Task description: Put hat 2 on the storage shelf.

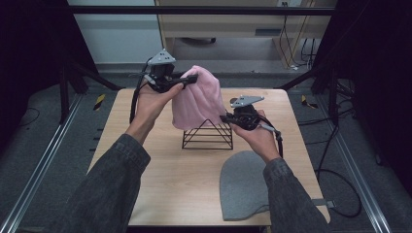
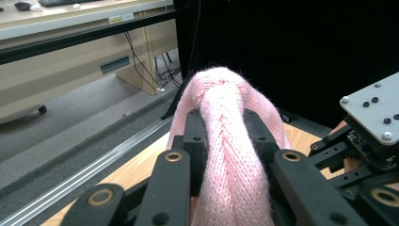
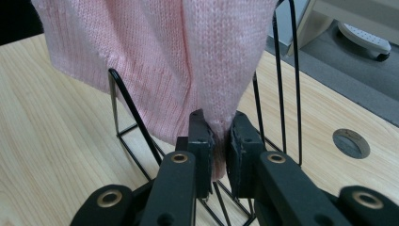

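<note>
Both grippers pinch a pink knit beanie over the wire stand.

The left gripper (image 1: 190, 79) clamps the pink knit beanie (image 1: 199, 99) at its crown, the right gripper (image 1: 227, 118) nips its hem; it drapes the black wire stand (image 1: 208, 136) but isn't settled. A grey beanie (image 1: 243, 187) waits on the desk (image 1: 165, 179).

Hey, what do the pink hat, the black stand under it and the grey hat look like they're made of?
Pink hat: soft knitted yarn, likely wool or acrylic; ribbed stitches and fuzzy fibres show. Black stand: thin wire rods, probably metal, with a smooth dark coating. Grey hat: matte, felt-like or fine-knit fabric; too far off to tell the weave.
</note>
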`<action>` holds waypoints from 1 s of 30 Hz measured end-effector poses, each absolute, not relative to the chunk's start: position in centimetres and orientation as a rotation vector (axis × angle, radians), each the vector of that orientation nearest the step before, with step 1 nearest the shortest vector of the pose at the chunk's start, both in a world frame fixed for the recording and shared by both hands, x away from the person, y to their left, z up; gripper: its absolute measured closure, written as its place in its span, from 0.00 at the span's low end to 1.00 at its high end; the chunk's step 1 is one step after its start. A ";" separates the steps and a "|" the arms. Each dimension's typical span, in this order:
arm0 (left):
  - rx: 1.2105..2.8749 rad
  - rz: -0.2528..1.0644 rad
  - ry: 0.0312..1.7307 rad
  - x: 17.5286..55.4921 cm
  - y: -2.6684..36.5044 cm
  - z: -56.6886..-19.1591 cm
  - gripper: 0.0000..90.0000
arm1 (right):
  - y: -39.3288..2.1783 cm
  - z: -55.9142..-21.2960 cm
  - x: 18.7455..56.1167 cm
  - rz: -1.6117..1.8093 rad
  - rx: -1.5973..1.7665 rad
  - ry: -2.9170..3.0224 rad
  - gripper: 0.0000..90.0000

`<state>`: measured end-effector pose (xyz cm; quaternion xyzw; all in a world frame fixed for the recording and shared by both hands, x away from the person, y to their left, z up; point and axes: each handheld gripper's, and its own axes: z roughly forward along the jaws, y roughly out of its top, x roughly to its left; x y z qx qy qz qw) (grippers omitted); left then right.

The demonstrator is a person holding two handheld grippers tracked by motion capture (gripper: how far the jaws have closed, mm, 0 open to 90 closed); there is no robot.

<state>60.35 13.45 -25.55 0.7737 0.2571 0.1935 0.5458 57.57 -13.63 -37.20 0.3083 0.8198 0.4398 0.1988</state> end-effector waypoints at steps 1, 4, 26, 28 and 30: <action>1.837 0.460 0.606 60.3 13.4 -25.5 0.83 | -13.7 -37.2 57.5 1.227 0.860 2.293 0.91; 1.850 0.463 0.595 60.1 13.0 -25.6 0.83 | -14.0 -37.5 57.4 1.230 0.870 2.289 0.91; 1.891 0.426 0.573 59.7 11.7 -27.0 0.82 | -15.1 -39.2 57.1 1.198 0.905 2.300 0.91; 1.901 0.425 0.570 59.6 11.6 -27.2 0.82 | -15.2 -39.5 57.0 1.193 0.911 2.304 0.90; 1.909 0.421 0.564 59.6 11.4 -27.6 0.82 | -15.3 -39.9 57.0 1.182 0.915 2.307 0.91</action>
